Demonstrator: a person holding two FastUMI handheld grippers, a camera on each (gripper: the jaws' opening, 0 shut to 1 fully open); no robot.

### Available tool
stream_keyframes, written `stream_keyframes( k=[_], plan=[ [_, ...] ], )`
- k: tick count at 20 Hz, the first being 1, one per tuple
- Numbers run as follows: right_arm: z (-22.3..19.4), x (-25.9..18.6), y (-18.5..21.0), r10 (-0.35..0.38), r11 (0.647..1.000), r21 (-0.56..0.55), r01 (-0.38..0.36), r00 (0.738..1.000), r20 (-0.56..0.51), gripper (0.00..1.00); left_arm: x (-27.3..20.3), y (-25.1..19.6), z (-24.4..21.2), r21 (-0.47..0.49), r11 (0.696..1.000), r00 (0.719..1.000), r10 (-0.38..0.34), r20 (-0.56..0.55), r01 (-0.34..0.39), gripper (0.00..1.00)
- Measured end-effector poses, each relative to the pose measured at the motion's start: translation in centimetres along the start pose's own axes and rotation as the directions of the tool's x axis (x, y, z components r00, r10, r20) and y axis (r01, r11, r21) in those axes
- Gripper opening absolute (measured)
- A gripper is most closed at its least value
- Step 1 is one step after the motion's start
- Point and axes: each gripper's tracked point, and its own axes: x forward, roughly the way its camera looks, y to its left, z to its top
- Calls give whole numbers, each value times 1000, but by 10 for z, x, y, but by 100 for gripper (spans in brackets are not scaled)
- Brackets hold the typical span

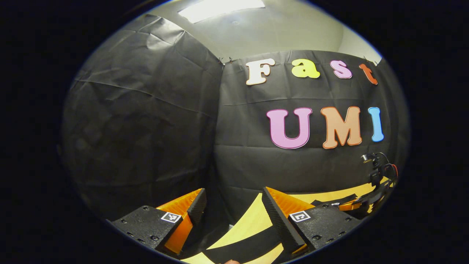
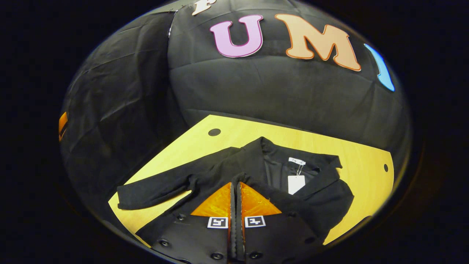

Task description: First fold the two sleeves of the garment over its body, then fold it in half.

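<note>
A black jacket (image 2: 220, 172) lies flat on the yellow table (image 2: 293, 141), collar away from me, with a white tag (image 2: 295, 183) inside the neck. One sleeve (image 2: 154, 190) stretches out to the left; the other side (image 2: 333, 200) is bunched over the body. My right gripper (image 2: 236, 184) is shut, its tips pinching black cloth at the jacket's middle. My left gripper (image 1: 232, 194) hangs open above the table's left edge with nothing between its fingers. A strip of the jacket (image 1: 242, 247) shows below it. The right gripper (image 1: 351, 203) also appears far right in the left gripper view, low over the cloth.
Black booth cloth (image 2: 278, 91) closes in the table at the back and left. The tabletop has two small dark holes (image 2: 214, 132) (image 2: 385, 167). Bare wood shows beyond the collar and to the right. An orange piece (image 2: 62, 126) shows at the far left edge.
</note>
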Motion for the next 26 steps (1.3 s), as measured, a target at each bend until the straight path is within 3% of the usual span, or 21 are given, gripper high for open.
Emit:
stream_keyframes(
  k=[2,4,5,8,16,18,21,26],
  plan=[
    [3,14,6,-12,1000,-6,12,1000,-11,2,4,5,-5,2,1000,1000,5,-12,-5,92],
    [14,16,23,37,999,4,-37,999,6,4,8,12,-14,-2,1000,1000,10,-29,-10,93],
    [23,13,39,90,996,14,-91,994,56,27,10,15,-18,-6,1000,999,12,-38,-12,92],
    [57,5,24,16,1000,-18,-12,979,201,99,16,19,-24,-13,1000,999,8,-47,-9,93],
    [68,-43,3,-49,998,-11,55,959,278,100,36,26,-60,-9,1000,993,-23,-112,22,92],
    [66,-55,-2,-53,998,-5,57,955,291,100,37,22,-85,-26,997,982,-70,-173,67,92],
    [65,-71,-5,-65,998,9,65,948,312,100,28,19,-137,-46,991,943,-137,-303,129,94],
    [58,-85,-11,-98,995,30,93,944,316,100,13,16,-216,-23,981,861,-178,-476,191,94]
  ],
)
